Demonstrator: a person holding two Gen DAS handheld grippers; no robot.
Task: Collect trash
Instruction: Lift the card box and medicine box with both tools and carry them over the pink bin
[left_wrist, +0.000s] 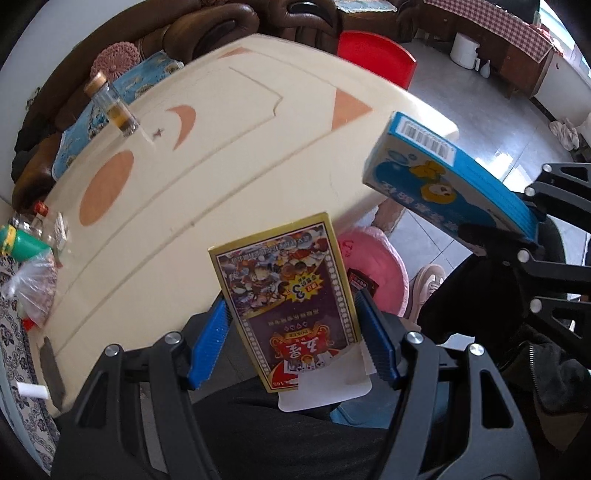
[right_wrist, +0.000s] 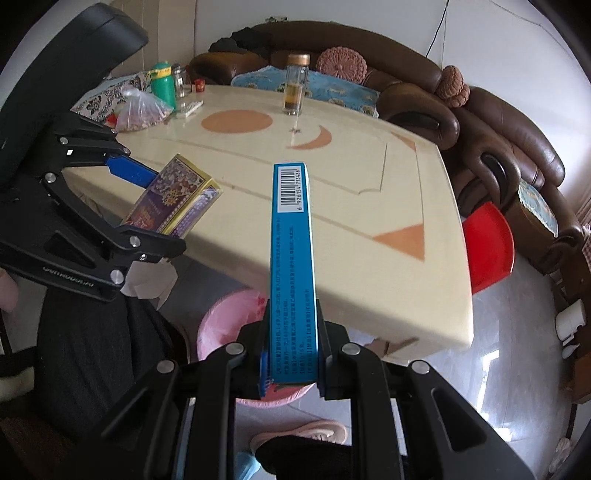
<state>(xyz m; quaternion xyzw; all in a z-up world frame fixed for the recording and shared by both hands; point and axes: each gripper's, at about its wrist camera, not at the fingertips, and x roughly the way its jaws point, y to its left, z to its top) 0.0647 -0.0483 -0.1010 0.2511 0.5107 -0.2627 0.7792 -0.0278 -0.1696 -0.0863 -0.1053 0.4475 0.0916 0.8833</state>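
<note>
My left gripper (left_wrist: 293, 343) is shut on a gold-edged playing card box (left_wrist: 286, 299), its blue pads pressing both long sides; the same card box (right_wrist: 173, 195) shows at the left of the right wrist view. My right gripper (right_wrist: 291, 365) is shut on a flat blue box (right_wrist: 293, 266) with a barcode, held edge-up; that blue box (left_wrist: 447, 177) appears at the right of the left wrist view. Both boxes hang at the near edge of the cream table (left_wrist: 221, 155). A pink-lined bin (right_wrist: 229, 317) sits on the floor below, also seen as the pink bin (left_wrist: 369, 258).
On the table stand a glass jar with amber liquid (right_wrist: 294, 86), a green bottle (right_wrist: 163, 85), a plastic bag of snacks (right_wrist: 142, 110) and small jars. A red stool (right_wrist: 487, 243) and brown sofa (right_wrist: 498, 122) lie beyond. A person's dark-trousered legs and a pink shoe (right_wrist: 306, 432) are below.
</note>
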